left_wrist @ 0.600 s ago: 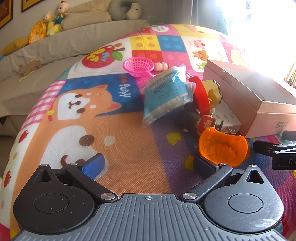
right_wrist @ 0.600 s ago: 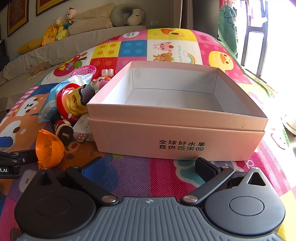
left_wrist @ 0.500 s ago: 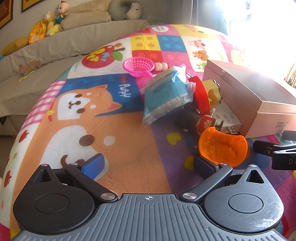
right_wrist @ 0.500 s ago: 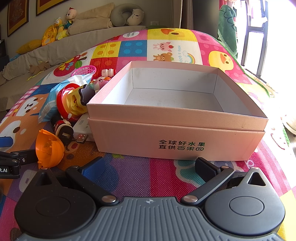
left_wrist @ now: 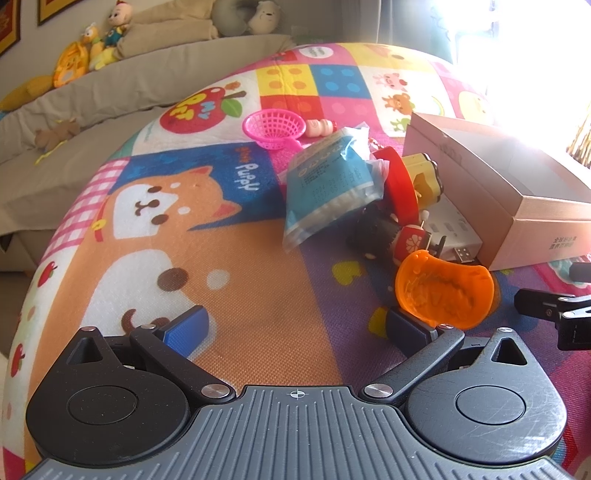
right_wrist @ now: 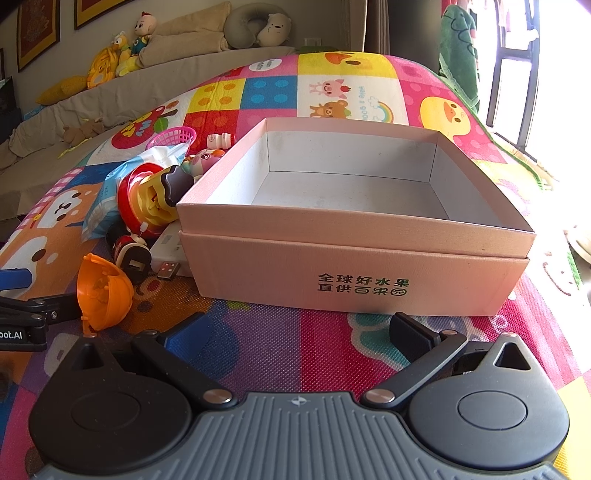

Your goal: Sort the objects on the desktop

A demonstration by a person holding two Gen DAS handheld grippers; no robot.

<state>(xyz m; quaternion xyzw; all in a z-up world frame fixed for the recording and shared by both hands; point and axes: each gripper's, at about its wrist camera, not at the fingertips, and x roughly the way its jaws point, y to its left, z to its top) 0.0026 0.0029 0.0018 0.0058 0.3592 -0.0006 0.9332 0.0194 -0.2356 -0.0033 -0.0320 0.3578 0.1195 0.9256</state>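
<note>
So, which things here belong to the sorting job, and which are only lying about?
For the job:
- pink box
- orange shell
- blue packet
- pink basket
- red-and-yellow toy

Lying about:
- plush toys
- neck pillow
- play mat

Colourful patchwork play mat point(right_wrist: 332, 88) with cartoon animals covers the foreground surface. Behind it, a beige-covered sofa point(left_wrist: 110, 92) carries plush toys point(right_wrist: 122, 55) and a grey neck pillow point(right_wrist: 255, 29) along its back. Framed pictures point(right_wrist: 37, 33) hang on the pale wall at the upper left. Strong daylight enters through a window point(right_wrist: 517, 55) on the right.
</note>
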